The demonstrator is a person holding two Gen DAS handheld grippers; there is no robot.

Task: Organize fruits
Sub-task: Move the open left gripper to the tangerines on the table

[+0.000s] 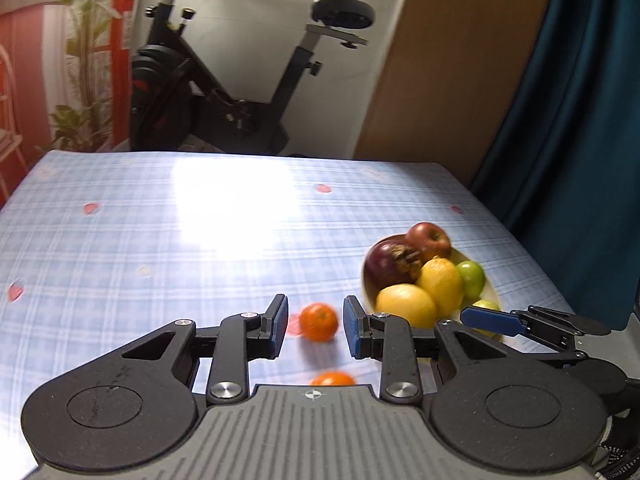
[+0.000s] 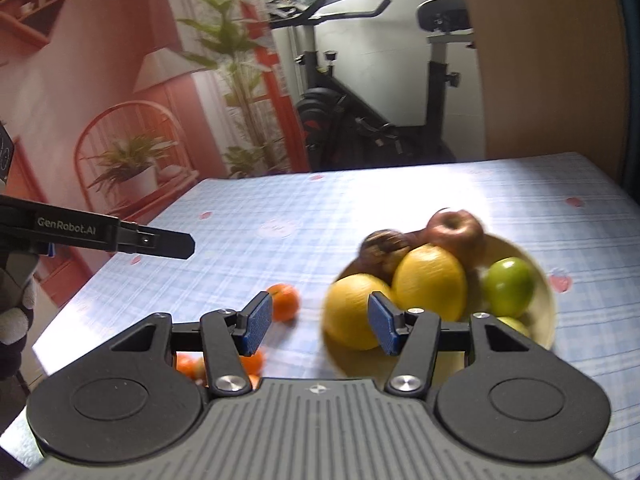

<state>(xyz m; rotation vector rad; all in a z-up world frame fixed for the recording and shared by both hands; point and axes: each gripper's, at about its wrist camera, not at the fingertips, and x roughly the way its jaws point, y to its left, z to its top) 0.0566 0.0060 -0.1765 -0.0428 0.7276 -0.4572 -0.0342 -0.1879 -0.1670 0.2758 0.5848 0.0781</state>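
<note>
The left gripper (image 1: 316,330) stood spread wide, empty, framing a small round orange tangerine (image 1: 319,322) at lower centre; the right gripper (image 2: 320,324) gaped empty beside the cream bowl (image 2: 546,312). Clumsy closing could roll it away.

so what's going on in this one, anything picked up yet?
Nothing is held yet. The left gripper is open, its fingers either side of a tangerine on the checked tablecloth; whether they touch it is unclear. Another tangerine lies nearer the camera. The right gripper is open and empty, near the bowl of lemons, green fruit and a red apple.
</note>
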